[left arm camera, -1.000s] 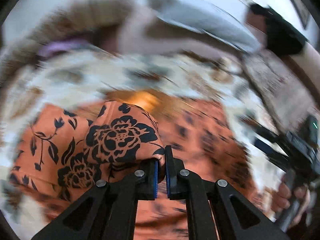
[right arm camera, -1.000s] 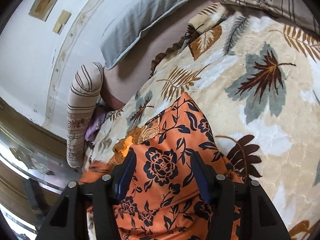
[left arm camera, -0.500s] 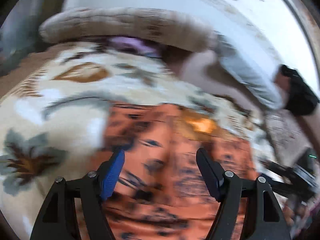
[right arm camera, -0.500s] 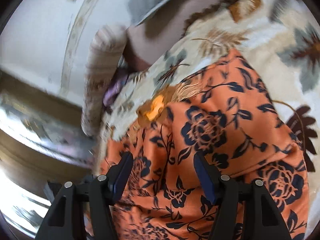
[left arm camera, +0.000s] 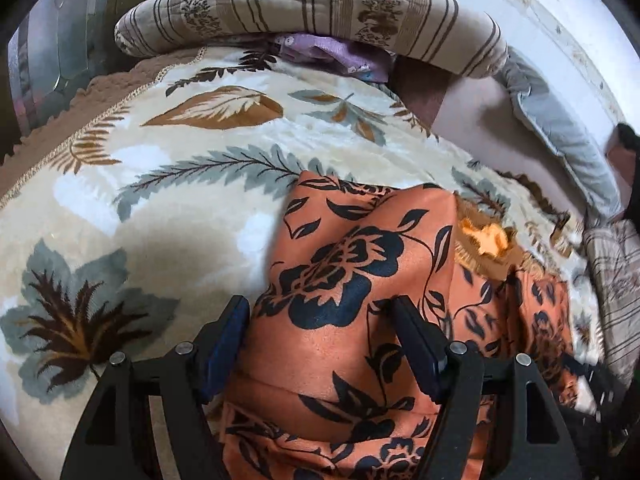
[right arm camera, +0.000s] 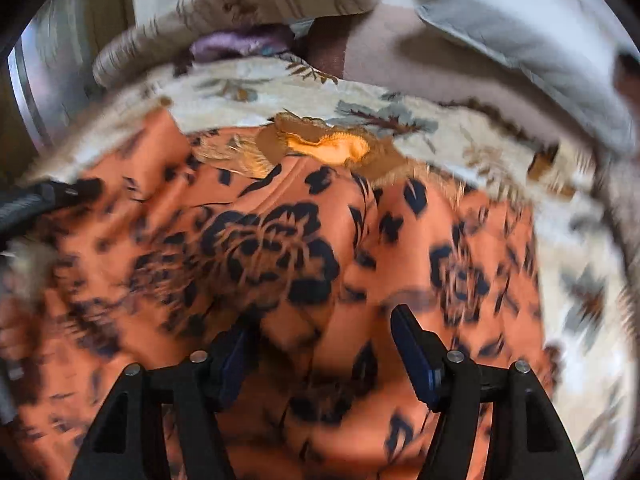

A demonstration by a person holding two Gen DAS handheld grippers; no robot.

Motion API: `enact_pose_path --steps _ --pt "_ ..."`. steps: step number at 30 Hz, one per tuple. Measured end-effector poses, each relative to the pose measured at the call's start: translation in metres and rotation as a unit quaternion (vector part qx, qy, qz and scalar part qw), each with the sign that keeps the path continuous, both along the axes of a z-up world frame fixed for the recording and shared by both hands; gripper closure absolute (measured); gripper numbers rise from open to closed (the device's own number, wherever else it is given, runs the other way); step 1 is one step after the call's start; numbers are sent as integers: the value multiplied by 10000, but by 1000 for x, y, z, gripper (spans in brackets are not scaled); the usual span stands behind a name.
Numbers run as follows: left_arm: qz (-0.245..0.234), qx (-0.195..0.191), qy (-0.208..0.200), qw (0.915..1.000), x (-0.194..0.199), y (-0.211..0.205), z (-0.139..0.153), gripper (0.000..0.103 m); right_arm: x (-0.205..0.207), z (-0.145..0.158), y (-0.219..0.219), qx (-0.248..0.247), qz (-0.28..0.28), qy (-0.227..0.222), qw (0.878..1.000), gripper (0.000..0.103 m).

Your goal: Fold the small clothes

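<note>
Released a second ago from the left tongs [left arm camera: 320, 316], which had been pinched shut on a fold of it, the orange floral garment [left arm camera: 360, 280] now lies loose on the leaf-patterned blanket [left arm camera: 160, 200]. Both fingers of the left tongs stand wide apart, the cloth passing between and beneath them without being gripped; the left finger [left arm camera: 224, 336] sits at the garment's left edge, just beside bare blanket. Ahead of these tongs the garment rises in a soft ridge, and to their right front a bright orange embroidered patch [left arm camera: 486, 238] shows at its far edge.

From the right wrist view the scene is smeared by motion blur. The right tongs [right arm camera: 320, 332] are likewise spread open over the garment [right arm camera: 280, 248], with nothing clamped between the blue-padded fingers [right arm camera: 412, 344]. The cloth fills the space under and ahead of them, and the embroidered patch [right arm camera: 336, 146] lies straight ahead at the garment's far edge, against the blanket [right arm camera: 400, 120]. At the left edge of that view a dark tool part, probably the other tongs, is too blurred to make out.

Beyond both tongs a striped bolster [left arm camera: 312, 12] runs along the far side of the bed, with a purple cloth [left arm camera: 332, 54] tucked under it and a grey pillow [left arm camera: 560, 128] to the right.
</note>
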State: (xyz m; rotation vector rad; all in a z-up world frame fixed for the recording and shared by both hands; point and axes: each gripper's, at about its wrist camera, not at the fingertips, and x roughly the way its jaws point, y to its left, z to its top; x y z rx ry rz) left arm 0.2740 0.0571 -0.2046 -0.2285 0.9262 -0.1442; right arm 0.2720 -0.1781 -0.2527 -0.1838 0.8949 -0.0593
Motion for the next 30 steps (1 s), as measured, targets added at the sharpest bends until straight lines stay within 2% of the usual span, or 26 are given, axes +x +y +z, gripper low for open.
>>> enact_pose_path --steps 1,2,3,4,6,8,11,13,14,16,17,20,22,23,25,28,30 --pt "-11 -1 -4 10000 0 0 -1 29 10 -2 3 -207 9 -8 9998 34" --pt "-28 -48 3 10000 0 1 0 29 15 -1 4 -279 19 -27 9996 46" --pt "-36 -77 7 10000 0 2 0 29 18 4 1 -181 29 -109 9998 65" --pt "-41 -103 10 9999 -1 4 0 29 16 13 -7 19 -37 -178 9998 88" --pt "-41 -122 14 9999 -1 4 1 29 4 39 -34 654 -264 -603 9957 89" --pt "-73 -92 27 9999 -1 1 0 29 -12 64 -75 1189 -609 -1020 9858 92" --pt "-203 49 85 9997 -4 -10 -5 29 -29 69 -138 1973 -1065 -1324 9655 92" --pt "-328 257 130 9990 -7 -21 -10 29 -29 43 -183 2613 -1397 -956 9503 89" --pt "-348 382 106 9986 -8 -25 -11 29 -29 25 -203 3034 -1573 -629 9377 89" --pt "-388 653 44 9971 -11 -30 -12 29 -33 -13 -237 3810 -2065 82 9012 88" --pt "-393 700 46 9968 -11 -31 -13 29 -42 -24 -251 4000 -2284 176 8874 87" --pt "-368 758 23 9964 -12 -30 -12 29 -68 -21 -270 3774 -2673 -326 8860 87" --pt "-360 810 -52 9960 -14 -31 -9 29 -73 -12 -275 3923 -2599 -578 8805 87" --pt "-348 859 -156 9956 -16 -32 -6 29 -72 -4 -271 3985 -2413 -749 8817 87" --pt "-379 961 -384 9939 -21 -36 1 29 -66 6 -255 3886 -2045 -903 8939 87" --pt "-577 1149 -700 9892 -30 -46 9 29 -51 7 -221 3698 -1547 -793 9127 87" --pt "-689 1305 -528 9876 -27 -53 2 29 -38 1 -203 3422 -1399 -649 9269 87"
